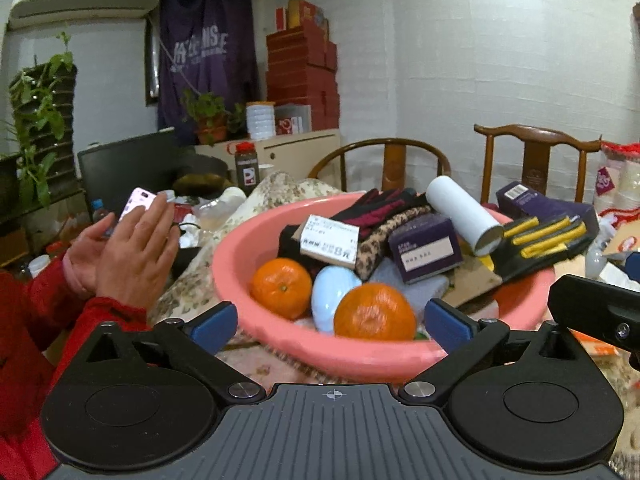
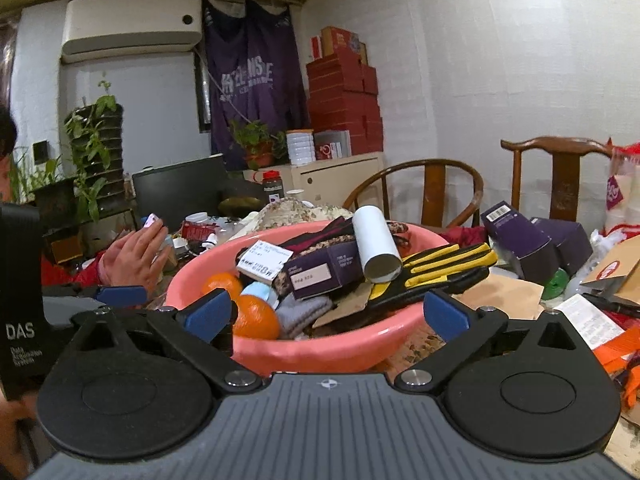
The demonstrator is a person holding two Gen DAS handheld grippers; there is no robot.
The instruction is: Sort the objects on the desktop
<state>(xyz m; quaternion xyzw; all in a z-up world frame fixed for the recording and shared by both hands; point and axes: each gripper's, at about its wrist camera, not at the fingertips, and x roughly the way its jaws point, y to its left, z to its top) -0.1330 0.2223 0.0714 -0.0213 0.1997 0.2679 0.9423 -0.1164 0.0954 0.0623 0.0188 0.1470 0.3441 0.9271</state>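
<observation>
A pink basin (image 1: 256, 240) (image 2: 340, 354) stands on the cluttered table, piled with things. In it lie two oranges (image 1: 374, 312) (image 1: 282, 286), a pale blue egg-shaped thing (image 1: 332, 294), a white tube (image 1: 464, 212) (image 2: 376, 242), purple boxes (image 1: 424, 250), a labelled box (image 1: 330, 240), dark cloth and a black and yellow glove (image 1: 544, 240) (image 2: 444, 266). My left gripper (image 1: 332, 324) stands open just short of the basin's near rim, nothing between its blue pads. My right gripper (image 2: 326, 314) is open too, in front of the same basin.
A person in a red sleeve (image 1: 36, 320) sits at the left holding a pink phone (image 1: 138, 200). Purple boxes (image 2: 536, 236), brown paper (image 2: 508, 292) and orange straps (image 2: 618, 354) crowd the table at the right. Two wooden chairs (image 1: 384, 160) stand behind.
</observation>
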